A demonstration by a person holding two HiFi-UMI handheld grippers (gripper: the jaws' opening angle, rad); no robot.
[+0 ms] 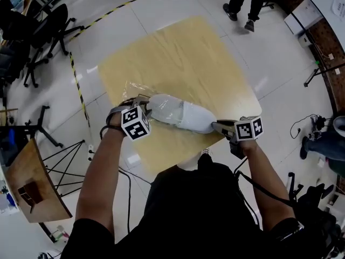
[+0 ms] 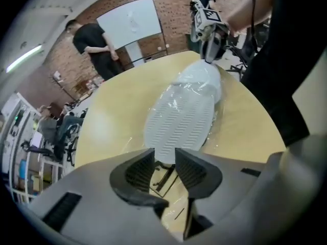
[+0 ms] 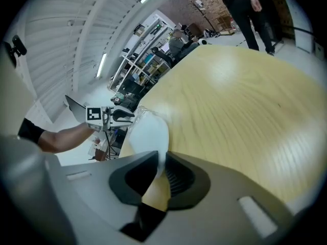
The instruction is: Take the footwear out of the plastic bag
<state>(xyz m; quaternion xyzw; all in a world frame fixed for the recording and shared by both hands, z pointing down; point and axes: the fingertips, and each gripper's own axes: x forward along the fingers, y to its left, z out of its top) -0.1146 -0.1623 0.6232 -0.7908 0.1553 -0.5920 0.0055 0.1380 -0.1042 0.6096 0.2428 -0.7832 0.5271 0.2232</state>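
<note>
A white shoe (image 1: 180, 114) in a clear plastic bag (image 1: 128, 88) lies across the near part of the wooden table (image 1: 188, 53). In the left gripper view its ribbed sole (image 2: 184, 114) faces the camera. My left gripper (image 2: 164, 160) stands open at one end of the shoe, with the sole's tip in the gap and the pads clear of it. In the head view the left gripper (image 1: 145, 103) is at the shoe's left end. My right gripper (image 3: 161, 162) is shut on the other end of the bagged shoe (image 3: 148, 131), at the table's near right edge (image 1: 216, 126).
Office chairs (image 1: 38, 36) stand to the left, and a small wooden side table (image 1: 32, 182) sits at lower left. A person (image 1: 245, 4) walks beyond the table's far side. Another person (image 2: 94, 45) stands by a whiteboard. Cables and striped tape (image 1: 75, 74) run over the floor.
</note>
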